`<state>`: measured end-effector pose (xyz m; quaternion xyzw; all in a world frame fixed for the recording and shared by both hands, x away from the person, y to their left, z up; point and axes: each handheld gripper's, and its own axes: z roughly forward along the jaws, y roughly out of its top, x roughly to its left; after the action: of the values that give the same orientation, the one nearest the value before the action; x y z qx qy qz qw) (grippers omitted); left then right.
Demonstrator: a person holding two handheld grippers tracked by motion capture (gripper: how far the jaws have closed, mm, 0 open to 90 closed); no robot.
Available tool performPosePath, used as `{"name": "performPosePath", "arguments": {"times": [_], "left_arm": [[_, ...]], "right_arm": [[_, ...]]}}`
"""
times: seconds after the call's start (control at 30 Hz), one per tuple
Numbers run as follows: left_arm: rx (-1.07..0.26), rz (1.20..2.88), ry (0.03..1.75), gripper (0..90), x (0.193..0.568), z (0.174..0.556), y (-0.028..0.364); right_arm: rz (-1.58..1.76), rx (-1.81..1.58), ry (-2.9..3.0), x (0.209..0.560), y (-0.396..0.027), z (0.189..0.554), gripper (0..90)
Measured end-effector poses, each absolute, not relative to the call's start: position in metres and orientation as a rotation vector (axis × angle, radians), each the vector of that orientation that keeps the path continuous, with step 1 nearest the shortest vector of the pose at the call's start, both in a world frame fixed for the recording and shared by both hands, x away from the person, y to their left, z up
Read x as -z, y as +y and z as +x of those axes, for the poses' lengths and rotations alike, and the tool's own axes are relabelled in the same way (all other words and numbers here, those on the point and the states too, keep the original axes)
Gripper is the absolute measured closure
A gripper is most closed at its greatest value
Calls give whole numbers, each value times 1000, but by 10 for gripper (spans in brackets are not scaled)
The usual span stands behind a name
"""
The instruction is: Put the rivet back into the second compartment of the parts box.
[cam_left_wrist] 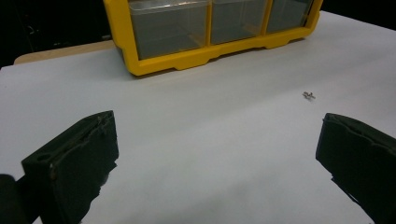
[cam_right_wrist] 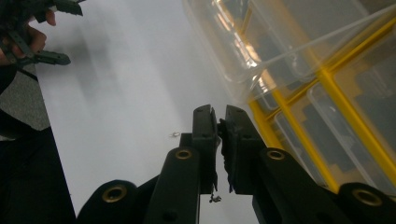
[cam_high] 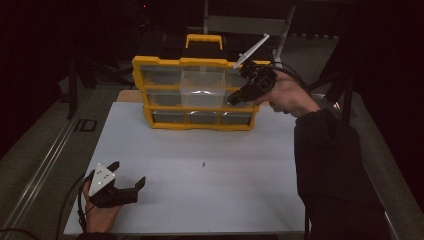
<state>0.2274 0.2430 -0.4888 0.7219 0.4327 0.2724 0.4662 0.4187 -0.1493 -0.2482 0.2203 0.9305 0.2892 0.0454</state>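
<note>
**Table inventory: drawer cabinet, two grippers, one loose screw**

- Yellow drawer cabinet (cam_high: 200, 92): upper centre of the high view, at the table's (cam_high: 200, 200) far edge. One clear drawer (cam_high: 202, 82) juts out from the middle column.
- Right gripper (cam_high: 234, 98): upper right of centre, just beside the jutting drawer. Its own view shows the jaws pressed together, with no held item that can be made out.
- Left gripper (cam_high: 130, 175): lower left, jaws spread wide, holding nothing.
- Small screw (cam_high: 204, 163): mid-table, well apart from both grippers; a speck from above, clearer at right of the left gripper view (cam_left_wrist: 308, 95).
</note>
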Motion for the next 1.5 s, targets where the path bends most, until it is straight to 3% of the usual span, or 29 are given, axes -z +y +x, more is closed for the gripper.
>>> {"name": "performPosePath", "arguments": {"times": [0.53,1.03,1.07,1.13,1.23,1.5], "left_arm": [[-671,1771,1065,0,489,227,244],[-669,1776,1062,0,489,227,244],[-669,1776,1062,0,489,227,244],[-671,1775,1062,0,489,227,244],[-671,1772,1062,0,489,227,245],[-670,1777,1062,0,489,227,244]], "right_arm": [[737,-936,2797,221,-154,433,833],[681,-918,2719,202,-119,434,823],[686,-929,2705,202,-117,434,763],[691,-984,2696,203,-111,437,507],[693,-954,2704,207,-105,437,308],[655,-906,2716,213,-104,433,201]]}}
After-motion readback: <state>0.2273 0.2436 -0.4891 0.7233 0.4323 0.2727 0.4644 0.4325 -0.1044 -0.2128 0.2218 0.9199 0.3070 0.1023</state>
